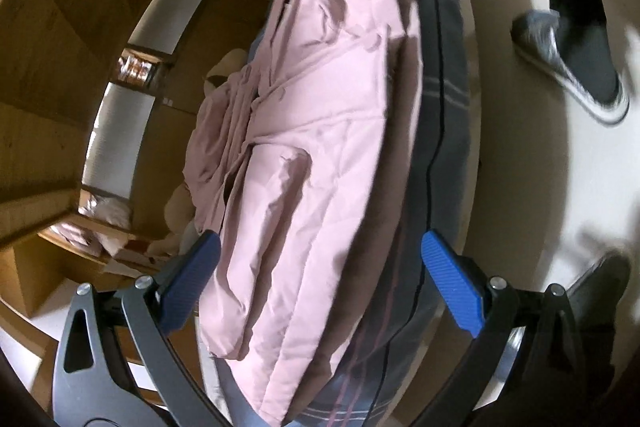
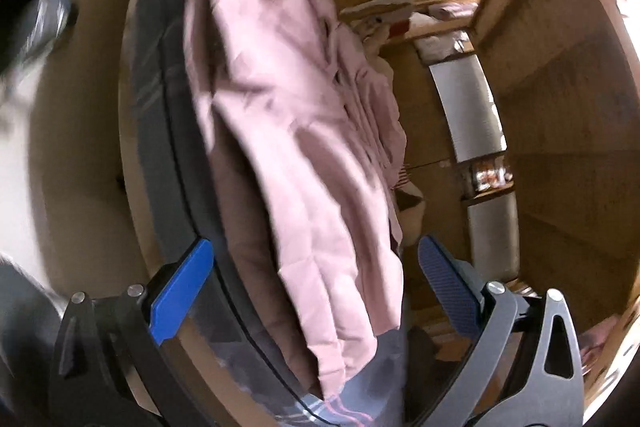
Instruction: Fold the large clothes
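Item: pink padded garment (image 1: 320, 131), lying along the edge of a grey striped mattress (image 1: 448, 99), ahead of and between both claws' fingers.
Left claw (image 1: 320, 283): jaws spread wide, holding nothing.
Right claw (image 2: 316, 287): jaws spread wide, empty.
Step, judged: between folds; garment looks partly doubled over, not yet compact.
Next move: each claw must close on an edge or hem before lifting.
Left view only: person's shoe (image 1: 576, 67) on the floor; bunched fabric (image 1: 224, 143) beyond.
Right view only: blurred; wooden shelving (image 2: 448, 11).
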{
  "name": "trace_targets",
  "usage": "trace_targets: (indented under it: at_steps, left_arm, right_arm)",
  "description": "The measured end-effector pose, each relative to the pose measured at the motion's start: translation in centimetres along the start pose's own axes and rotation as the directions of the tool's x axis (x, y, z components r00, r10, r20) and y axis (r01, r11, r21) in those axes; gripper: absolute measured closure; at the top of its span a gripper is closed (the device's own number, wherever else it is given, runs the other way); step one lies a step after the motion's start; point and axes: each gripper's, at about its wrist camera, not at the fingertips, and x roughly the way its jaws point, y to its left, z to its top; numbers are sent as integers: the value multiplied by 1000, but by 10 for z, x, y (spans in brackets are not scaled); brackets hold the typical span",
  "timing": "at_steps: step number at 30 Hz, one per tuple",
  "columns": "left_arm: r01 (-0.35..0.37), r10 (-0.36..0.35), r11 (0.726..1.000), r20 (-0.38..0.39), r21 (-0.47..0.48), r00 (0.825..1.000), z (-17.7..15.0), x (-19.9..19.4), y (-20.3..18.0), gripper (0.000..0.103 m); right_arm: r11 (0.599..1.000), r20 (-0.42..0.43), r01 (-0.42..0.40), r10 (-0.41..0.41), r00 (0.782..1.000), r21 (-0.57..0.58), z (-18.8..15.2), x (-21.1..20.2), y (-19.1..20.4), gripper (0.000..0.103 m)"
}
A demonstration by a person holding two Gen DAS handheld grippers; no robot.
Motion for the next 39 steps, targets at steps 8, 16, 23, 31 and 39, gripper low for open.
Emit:
trace_targets:
  at_steps: [8,16,23,31,39]
  left_arm:
    - [-7,7,1000,-10,9,1000,-2,5,-1,2]
    - [-9,10,1000,-12,19,1000,-1,8,-5,2]
    - [-15,16,1000,-16,13,1000,-2,7,-3,2]
    - [-17,17,1000,-14,16,1000,-1,7,-2,2]
    - [-21,22,1000,-27,23,999,-3,8,-1,2]
  right_arm:
    - [999,-83,54,-54,995,-6,-10,22,-1,1]
    - [996,-133,70,-77,988,-58,-18,32,11,1]
    - [989,-133,126,-135,982,-80,-19,40,8,1]
    - [977,-145,203,-211,967,-73,-22,43,0,1]
    - [963,-164,249,-263,951,-98,-24,54,-7,1]
